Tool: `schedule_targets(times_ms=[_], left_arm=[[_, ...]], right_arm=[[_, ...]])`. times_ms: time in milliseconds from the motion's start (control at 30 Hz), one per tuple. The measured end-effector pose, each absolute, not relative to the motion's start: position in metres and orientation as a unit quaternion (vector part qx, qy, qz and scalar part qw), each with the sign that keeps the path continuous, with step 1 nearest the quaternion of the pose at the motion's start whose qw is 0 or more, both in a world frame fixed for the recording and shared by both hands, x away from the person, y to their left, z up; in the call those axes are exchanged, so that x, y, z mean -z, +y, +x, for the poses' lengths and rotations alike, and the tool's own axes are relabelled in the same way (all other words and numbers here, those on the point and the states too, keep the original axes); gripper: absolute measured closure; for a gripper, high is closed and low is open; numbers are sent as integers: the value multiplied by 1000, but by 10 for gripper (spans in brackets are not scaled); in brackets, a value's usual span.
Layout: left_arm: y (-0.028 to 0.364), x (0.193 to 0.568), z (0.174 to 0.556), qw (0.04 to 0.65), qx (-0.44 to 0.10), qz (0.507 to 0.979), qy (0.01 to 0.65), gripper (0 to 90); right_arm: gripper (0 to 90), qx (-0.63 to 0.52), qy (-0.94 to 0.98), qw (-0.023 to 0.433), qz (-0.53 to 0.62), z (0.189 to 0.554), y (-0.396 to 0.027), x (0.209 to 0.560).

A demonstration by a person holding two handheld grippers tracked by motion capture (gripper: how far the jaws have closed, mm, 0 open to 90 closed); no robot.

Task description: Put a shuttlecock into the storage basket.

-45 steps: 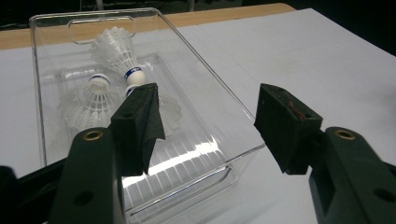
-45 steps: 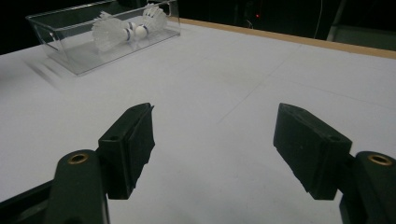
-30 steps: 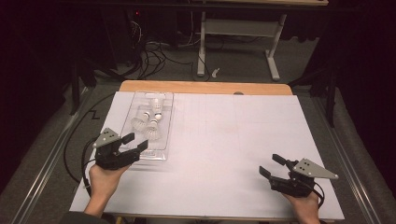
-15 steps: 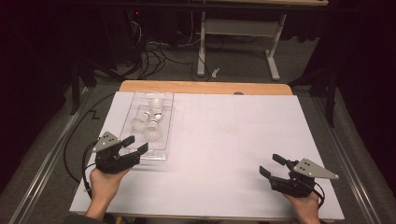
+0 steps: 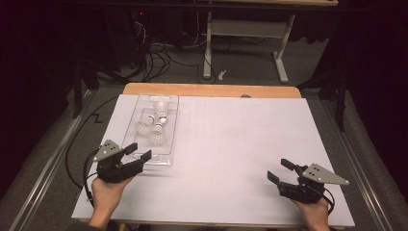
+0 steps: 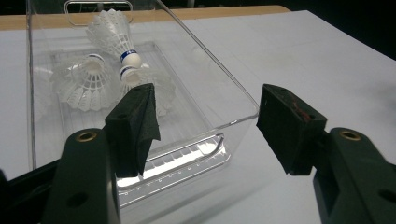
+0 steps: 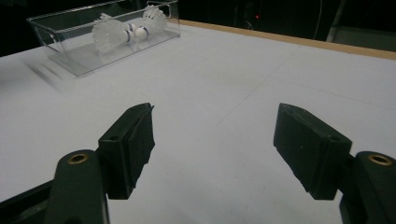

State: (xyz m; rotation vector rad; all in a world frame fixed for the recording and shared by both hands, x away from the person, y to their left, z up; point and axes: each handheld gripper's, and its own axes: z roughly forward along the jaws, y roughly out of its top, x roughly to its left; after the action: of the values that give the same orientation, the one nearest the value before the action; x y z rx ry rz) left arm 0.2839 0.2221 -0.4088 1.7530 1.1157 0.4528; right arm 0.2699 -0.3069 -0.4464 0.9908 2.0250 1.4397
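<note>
1. Clear plastic makes up the tray (image 5: 169, 126), a long narrow bin on the left part of the desk (image 5: 240, 144), its long axis running away from the person toward the far edge.
2. Inside it lie three white shuttlecocks (image 5: 155, 126), bunched in the middle to far part; in the left gripper view their feather skirts fan outward and two cork tips with blue bands meet near the centre (image 6: 129, 63).
3. At the tray's near end sits the left gripper (image 5: 137, 151), jaws spread wide with nothing between the pads. In its own view the near right corner of the tray (image 6: 247, 109) stands between the two jaws, one pad over the tray's inside and the other outside its right wall, neither touching as far as I can tell.
4. The shuttlecocks lie ahead of those jaws and deeper in the tray, so this hand is plainly the nearer one; my guess is it must reach forward along the tray's length.
5. Bare white desk stretches across the middle.
6. Far to the right, near the front edge, the right gripper (image 5: 281, 171) rests with jaws open and empty, well apart from the tray.
</note>
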Motion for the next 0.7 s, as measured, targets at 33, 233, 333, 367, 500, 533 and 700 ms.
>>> schedule_targets(times_ms=[33,233,333,367,500,533,700], left_arm=[[222,409,284,486,-186,720,459,383],[223,412,282,486,-185,720,460,381],[223,414,281,487,-185,719,460,380],[223,414,281,487,-185,718,461,380],[224,416,280,488,-185,717,462,378],[224,417,280,488,-185,717,462,378],[224,420,279,489,-184,715,465,376]], right_arm=[[292,-524,737,231,360,270,-307,446],[292,-524,736,231,360,270,-307,446],[292,-524,736,231,360,270,-307,446],[292,-524,736,231,360,270,-307,446],[292,-524,736,231,360,270,-307,446],[292,-524,736,231,361,270,-307,446],[292,-524,736,231,361,270,-307,446]])
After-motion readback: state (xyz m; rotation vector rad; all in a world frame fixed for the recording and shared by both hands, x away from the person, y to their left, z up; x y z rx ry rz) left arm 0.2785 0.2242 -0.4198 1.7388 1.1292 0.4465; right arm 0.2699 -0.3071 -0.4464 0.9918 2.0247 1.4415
